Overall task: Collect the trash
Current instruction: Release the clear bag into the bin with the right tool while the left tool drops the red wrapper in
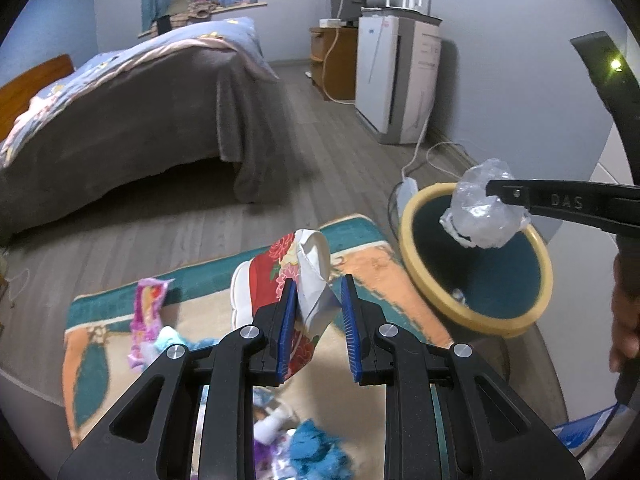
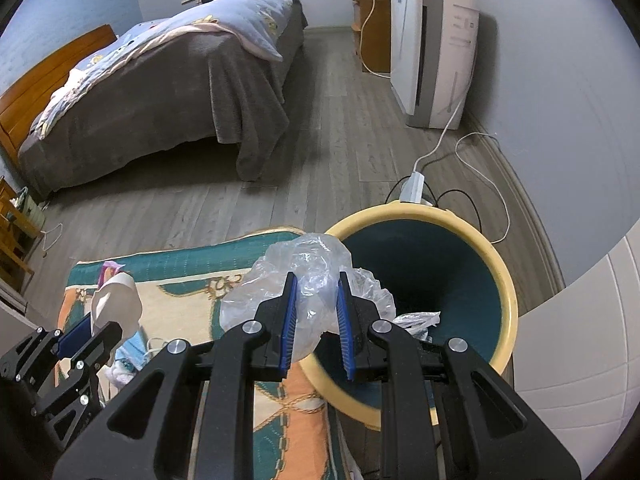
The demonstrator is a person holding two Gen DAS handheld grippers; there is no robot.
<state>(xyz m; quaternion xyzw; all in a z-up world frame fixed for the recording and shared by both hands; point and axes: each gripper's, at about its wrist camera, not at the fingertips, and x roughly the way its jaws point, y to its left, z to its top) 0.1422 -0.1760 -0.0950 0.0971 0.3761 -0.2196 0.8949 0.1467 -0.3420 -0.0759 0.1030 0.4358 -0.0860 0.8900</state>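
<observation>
My left gripper (image 1: 319,285) is shut on a crushed paper cup (image 1: 276,280) with a red flower print, held over the rug (image 1: 368,272). The right wrist view shows that gripper (image 2: 96,326) and the cup (image 2: 118,300) at the lower left. My right gripper (image 2: 317,281) is shut on a crumpled clear plastic bag (image 2: 296,276). It hangs at the near left rim of a round bin (image 2: 505,292), yellow outside and dark teal inside. From the left wrist, the right gripper (image 1: 494,192) holds the plastic (image 1: 480,216) above the bin's (image 1: 472,318) opening. Some clear trash (image 2: 416,320) lies in the bin.
A pink wrapper (image 1: 148,312) and blue crumpled scraps (image 1: 316,452) lie on the rug. Behind the bin are a white power strip (image 2: 414,188) and loose cables. A bed (image 2: 180,80) stands far left, a white appliance (image 2: 432,52) by the wall, a white cabinet (image 2: 580,340) at right.
</observation>
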